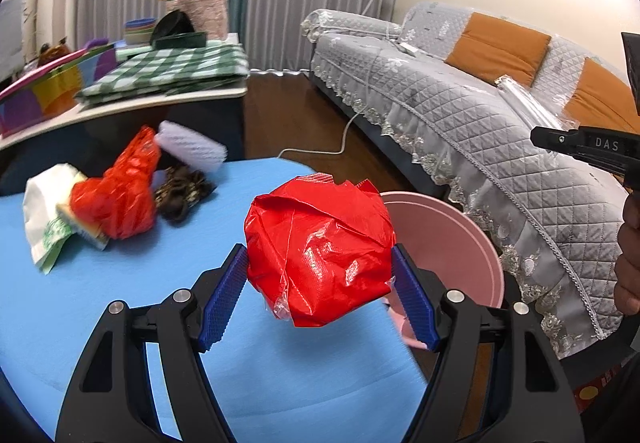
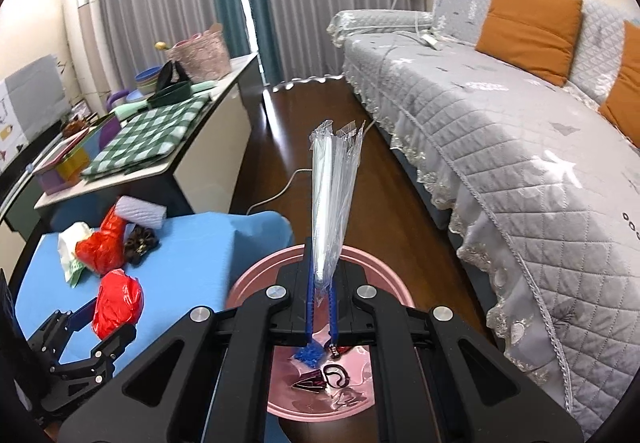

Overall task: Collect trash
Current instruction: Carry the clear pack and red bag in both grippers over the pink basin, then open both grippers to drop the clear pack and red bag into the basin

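Blue cloth covers the desk [image 1: 100, 303], the pink bin [image 2: 256, 279] stands just beside it, the left tool [image 1: 320, 275] clamps a red plastic ball [image 1: 320, 251] near the bin's rim, and the right tool [image 2: 320, 307], pinched narrow, holds a clear wrapper [image 2: 332, 195] above the bin.

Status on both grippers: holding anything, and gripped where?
Left gripper clamps the crumpled red plastic ball across its sides. Right gripper pinches the clear plastic wrapper at its lower end.

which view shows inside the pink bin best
The right wrist view: it looks down into the pink bin, showing scraps on its floor. The left wrist view shows only part of its rim and inner wall, behind the red bag.
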Motion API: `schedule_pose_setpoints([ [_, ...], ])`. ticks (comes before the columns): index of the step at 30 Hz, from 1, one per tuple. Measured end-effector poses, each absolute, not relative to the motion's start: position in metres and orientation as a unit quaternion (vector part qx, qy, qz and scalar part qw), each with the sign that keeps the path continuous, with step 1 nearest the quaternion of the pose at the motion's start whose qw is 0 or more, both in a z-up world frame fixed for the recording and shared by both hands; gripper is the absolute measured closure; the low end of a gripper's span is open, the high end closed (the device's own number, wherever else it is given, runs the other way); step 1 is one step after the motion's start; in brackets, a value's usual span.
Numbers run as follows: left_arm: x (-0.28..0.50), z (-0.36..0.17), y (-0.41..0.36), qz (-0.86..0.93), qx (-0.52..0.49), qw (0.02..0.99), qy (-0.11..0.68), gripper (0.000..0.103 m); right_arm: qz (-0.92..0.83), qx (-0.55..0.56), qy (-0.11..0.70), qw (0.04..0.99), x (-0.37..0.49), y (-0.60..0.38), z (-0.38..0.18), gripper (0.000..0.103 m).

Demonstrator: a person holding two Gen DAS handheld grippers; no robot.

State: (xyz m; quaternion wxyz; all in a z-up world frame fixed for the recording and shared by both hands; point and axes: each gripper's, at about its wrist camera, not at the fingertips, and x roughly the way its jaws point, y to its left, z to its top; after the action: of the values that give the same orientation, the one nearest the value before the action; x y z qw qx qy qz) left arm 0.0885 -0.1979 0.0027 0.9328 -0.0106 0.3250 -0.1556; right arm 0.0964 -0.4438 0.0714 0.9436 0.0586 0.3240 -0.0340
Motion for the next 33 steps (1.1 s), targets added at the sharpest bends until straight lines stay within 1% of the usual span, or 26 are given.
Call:
schedule_pose_setpoints([
  [10,0.101,0.01,-0.233,-0.187,-0.001,0.93,0.317,0.033,-0.038,0.061,0.331,0.941,0.098,-0.452,0.068,0.097],
  [28,0.138,0.001,-0.28,-0.217,0.015,0.922,0.32,0.033,-0.03,0.057,0.345,0.936,0.107,-0.45,0.057,0.097],
  [29,0.14,0.0,-0.282,-0.222,0.017,0.92,0.321,0.033,-0.027,0.056,0.346,0.936,0.108,-0.45,0.056,0.093],
  [30,0.142,0.0,-0.285,-0.227,0.02,0.919,0.323,0.032,-0.022,0.055,0.348,0.936,0.109,-0.449,0.055,0.093],
  [31,0.144,0.0,-0.287,-0.23,0.024,0.918,0.324,0.032,-0.02,0.052,0.349,0.936,0.11,-0.448,0.054,0.085],
  [32,0.145,-0.001,-0.289,-0.23,0.028,0.917,0.325,0.028,-0.024,0.05,0.347,0.936,0.11,-0.448,0.054,0.066],
  [33,0.147,-0.001,-0.288,-0.227,0.028,0.918,0.325,0.025,-0.029,0.05,0.342,0.938,0.11,-0.448,0.055,0.057],
])
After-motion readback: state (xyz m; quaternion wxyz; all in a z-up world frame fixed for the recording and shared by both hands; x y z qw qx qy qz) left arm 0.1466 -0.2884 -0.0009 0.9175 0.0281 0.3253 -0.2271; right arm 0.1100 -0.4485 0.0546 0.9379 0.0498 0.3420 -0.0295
